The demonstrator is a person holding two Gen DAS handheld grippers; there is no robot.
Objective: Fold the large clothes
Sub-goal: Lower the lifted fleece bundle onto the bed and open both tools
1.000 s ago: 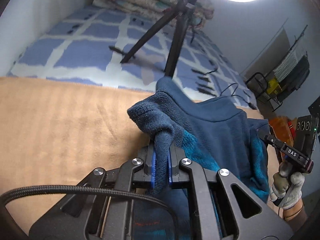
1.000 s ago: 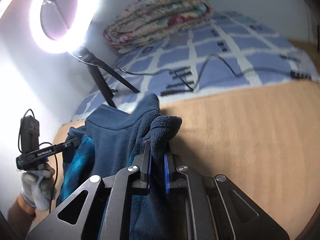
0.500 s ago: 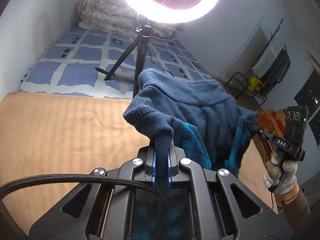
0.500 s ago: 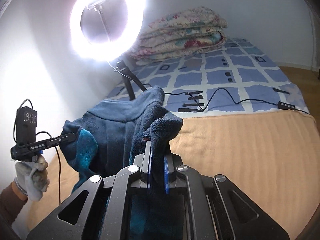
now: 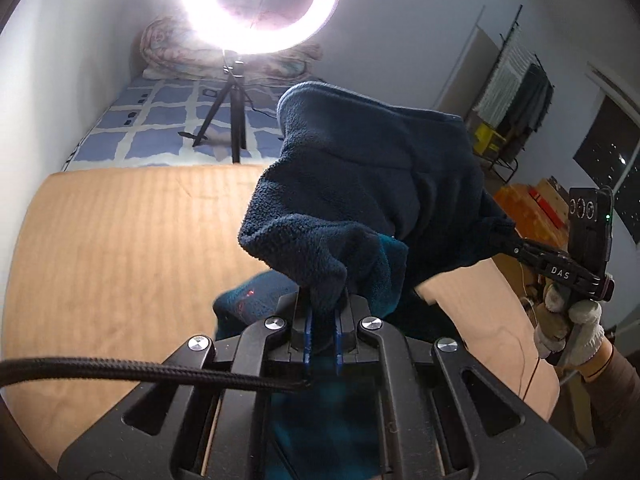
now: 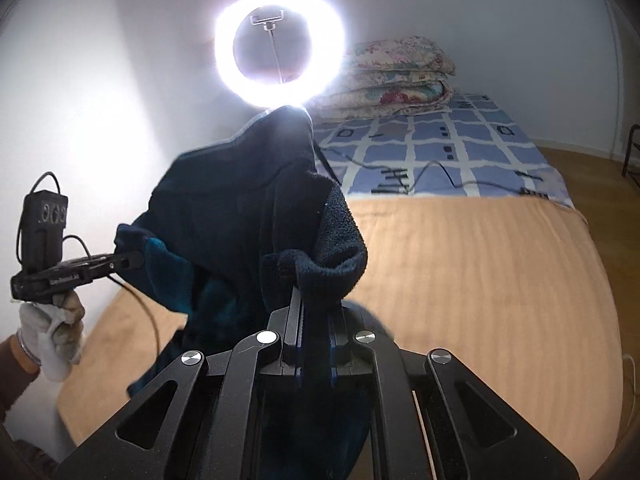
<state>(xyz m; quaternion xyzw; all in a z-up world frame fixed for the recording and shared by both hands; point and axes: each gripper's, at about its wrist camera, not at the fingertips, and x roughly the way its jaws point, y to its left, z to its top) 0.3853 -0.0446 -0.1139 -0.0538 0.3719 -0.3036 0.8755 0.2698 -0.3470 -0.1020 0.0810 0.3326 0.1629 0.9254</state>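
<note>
Two claws share one load right now: a big navy fleece garment (image 5: 372, 184) hangs in the air between them, above the tan blanket (image 5: 120, 248) spread over the bed. The left claw (image 5: 322, 320) is clenched on a thick bunched corner of the fleece, and the right claw (image 6: 314, 320) is clamped on the opposite corner, fabric spilling up and over its fingers. A teal lining peeks out under the navy pile.

This garment looks plush, floppy and fairly bulky; it should sag and fold under its own weight rather than hold any shape. It is likely not slippery, since the pile gives the pads plenty to bite. Corners or hem edges look like the sensible places to hold, spread wide apart so the cloth hangs flat.

Compared with a second ago, the fleece has come well up: it was draped low near the blanket, and now it rides high, its top edge reaching the ring light (image 6: 280, 42) in the right wrist view. Both cameras have tilted upward too, and the grips have not changed.
</note>
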